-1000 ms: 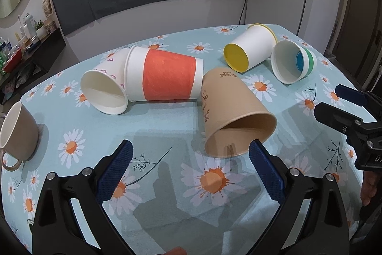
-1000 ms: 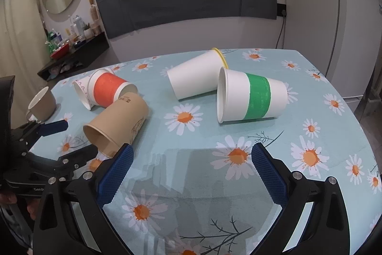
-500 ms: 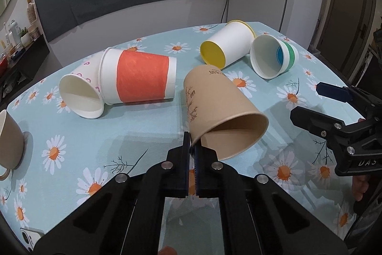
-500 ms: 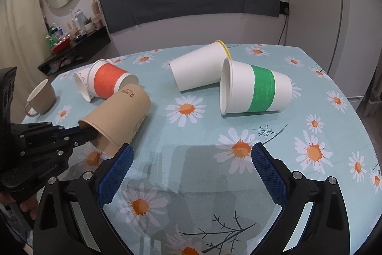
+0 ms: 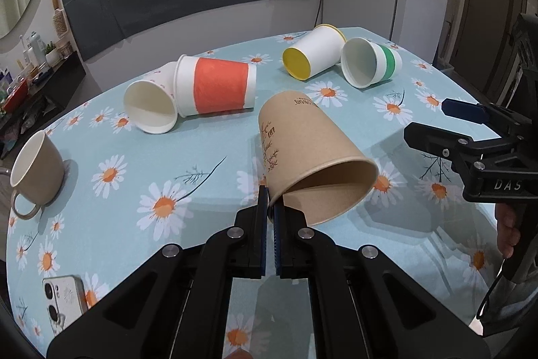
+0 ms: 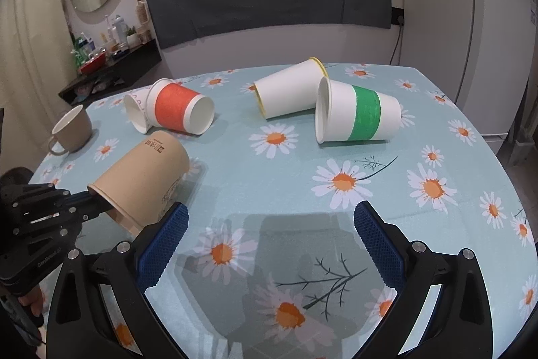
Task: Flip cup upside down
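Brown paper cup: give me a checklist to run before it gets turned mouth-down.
1. Left gripper shut on the rim of the brown paper cup: ok.
2. Cup lifted off the table: cannot tell; its base end is tilted up.
3. Right gripper open and apart from the cup: ok.
4. Orange-banded cup apart from the brown cup: ok.
5. Bare tablecloth in front of the cup for setting it down: ok.
6. Mug off to the side: ok.
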A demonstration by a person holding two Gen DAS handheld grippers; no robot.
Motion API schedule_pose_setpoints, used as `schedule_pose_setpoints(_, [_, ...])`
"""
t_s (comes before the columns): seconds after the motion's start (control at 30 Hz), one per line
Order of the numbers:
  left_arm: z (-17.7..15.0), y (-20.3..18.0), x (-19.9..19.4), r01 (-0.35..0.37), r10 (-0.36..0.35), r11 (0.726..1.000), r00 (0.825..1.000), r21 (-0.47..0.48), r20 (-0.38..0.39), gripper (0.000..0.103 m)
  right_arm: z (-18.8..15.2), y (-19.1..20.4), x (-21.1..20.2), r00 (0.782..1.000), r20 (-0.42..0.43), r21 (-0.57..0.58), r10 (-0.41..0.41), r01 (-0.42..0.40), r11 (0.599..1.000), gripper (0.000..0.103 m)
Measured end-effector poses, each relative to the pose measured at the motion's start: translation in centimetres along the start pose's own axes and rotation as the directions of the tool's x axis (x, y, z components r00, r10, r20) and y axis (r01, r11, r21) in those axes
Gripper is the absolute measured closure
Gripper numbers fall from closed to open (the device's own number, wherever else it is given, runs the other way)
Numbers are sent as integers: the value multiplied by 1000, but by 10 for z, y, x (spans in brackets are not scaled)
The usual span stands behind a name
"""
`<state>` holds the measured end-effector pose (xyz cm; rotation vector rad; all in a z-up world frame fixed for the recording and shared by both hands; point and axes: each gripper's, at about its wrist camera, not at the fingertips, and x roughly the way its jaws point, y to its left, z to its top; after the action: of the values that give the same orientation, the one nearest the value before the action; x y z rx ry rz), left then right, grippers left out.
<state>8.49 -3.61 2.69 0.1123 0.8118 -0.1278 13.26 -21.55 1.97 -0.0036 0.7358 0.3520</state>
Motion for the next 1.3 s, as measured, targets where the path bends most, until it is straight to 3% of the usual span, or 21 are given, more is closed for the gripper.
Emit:
schedule_pose_setpoints(0.33, [-50,-4,-44,-60,61,998,998,-11,25,99,-41,31,-39,998,12,-50,69,-68,996,8])
schedule_pose_setpoints(0.77, [-85,-10,-60,-70,70,997,998,-13,7,99,-65,41,-49,998,-30,-76,51,-53,996,8])
schedule_pose_setpoints(0.83, [-87,-10,-59,-67,67,998,998,-14,5,96,-67,43,-47,998,-38,-79,51,-54,995,8])
schedule_pose_setpoints(0.87, [-87,-10,-59,-70,70,997,998,-11,3,85,-68,43,-47,998,-40,-81,51,-54,995,8])
schedule_pose_setpoints(0.9, [-88,-10,-60,-67,67,998,998,-10,3,64,-68,44,-46,998,-43,-85,49,-53,995,8])
schedule_pose_setpoints(0.97, [-90,-9,-61,-56,56,998,998,-11,0,35,-68,45,-45,998,-47,-91,47,-51,995,8])
schedule_pose_setpoints(1.03, [-92,-9,-64,-50,51,999,999,-9,13,28,-68,45,-46,997,-51,-92,56,-60,994,8])
schedule_pose_setpoints(1.1, [-95,-10,-66,-66,66,998,998,6,11,12,-68,45,-46,997,-50,-86,63,-68,994,8])
schedule_pose_setpoints(1.3, [-107,2,-73,-100,100,995,995,2,13,6,-66,47,-42,997,-57,-86,47,-52,995,8])
